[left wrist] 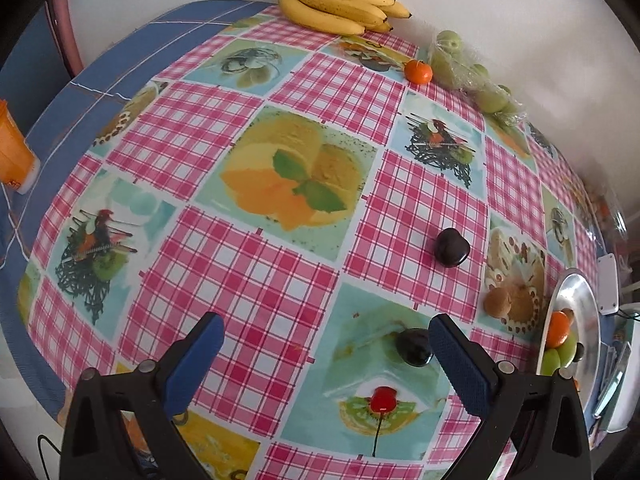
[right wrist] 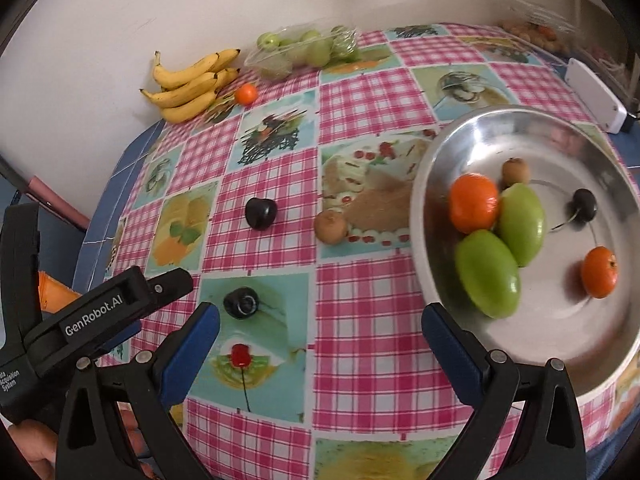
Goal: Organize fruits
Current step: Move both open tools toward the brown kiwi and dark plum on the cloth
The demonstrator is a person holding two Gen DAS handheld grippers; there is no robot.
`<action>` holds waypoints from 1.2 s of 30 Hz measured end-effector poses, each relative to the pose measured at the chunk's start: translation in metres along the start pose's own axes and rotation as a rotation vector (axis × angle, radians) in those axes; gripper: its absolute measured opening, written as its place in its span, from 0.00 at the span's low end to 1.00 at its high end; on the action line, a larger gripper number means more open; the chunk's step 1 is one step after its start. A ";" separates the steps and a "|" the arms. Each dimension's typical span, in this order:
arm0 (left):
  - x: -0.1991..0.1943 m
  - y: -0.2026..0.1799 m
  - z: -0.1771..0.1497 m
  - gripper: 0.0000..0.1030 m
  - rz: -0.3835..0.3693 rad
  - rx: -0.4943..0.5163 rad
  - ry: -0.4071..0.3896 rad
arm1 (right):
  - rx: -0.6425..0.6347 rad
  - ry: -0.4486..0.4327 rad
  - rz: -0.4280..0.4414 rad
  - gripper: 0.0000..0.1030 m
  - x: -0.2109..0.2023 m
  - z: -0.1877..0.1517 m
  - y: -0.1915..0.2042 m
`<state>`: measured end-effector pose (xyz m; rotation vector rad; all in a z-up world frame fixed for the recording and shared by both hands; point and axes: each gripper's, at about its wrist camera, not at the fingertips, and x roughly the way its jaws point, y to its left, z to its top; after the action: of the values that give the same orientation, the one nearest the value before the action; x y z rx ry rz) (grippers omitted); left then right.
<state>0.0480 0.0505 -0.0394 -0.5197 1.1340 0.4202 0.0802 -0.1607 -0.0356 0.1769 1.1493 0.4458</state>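
A steel bowl (right wrist: 472, 128) holds two green fruits (right wrist: 488, 274), two tangerines (right wrist: 474, 202), a small brown fruit and a dark plum. It shows at the right edge in the left wrist view (left wrist: 588, 308). On the cloth lie two dark plums (left wrist: 414, 347) (left wrist: 452, 247), a brown fruit (left wrist: 498, 302), a tangerine (left wrist: 418, 72), bananas (left wrist: 340, 4) and bagged green fruits (left wrist: 468, 68). My left gripper (left wrist: 326, 356) is open and empty, its right finger beside the near plum (right wrist: 241, 302). My right gripper (right wrist: 320, 344) is open and empty, left of the bowl.
The round table has a pink checked cloth (left wrist: 256, 264) and stands against a white wall. An orange cup (left wrist: 14, 152) sits at the left. A white box (right wrist: 596, 96) and a bag of snacks (right wrist: 536, 28) lie at the far right.
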 end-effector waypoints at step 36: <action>0.021 -0.027 0.023 1.00 -0.071 -0.009 0.039 | -0.046 -0.011 0.025 0.74 0.026 0.039 0.002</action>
<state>0.0877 0.0437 -0.0468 -0.5758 1.1480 0.3554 0.1244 -0.1444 -0.0412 0.1541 1.1256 0.4923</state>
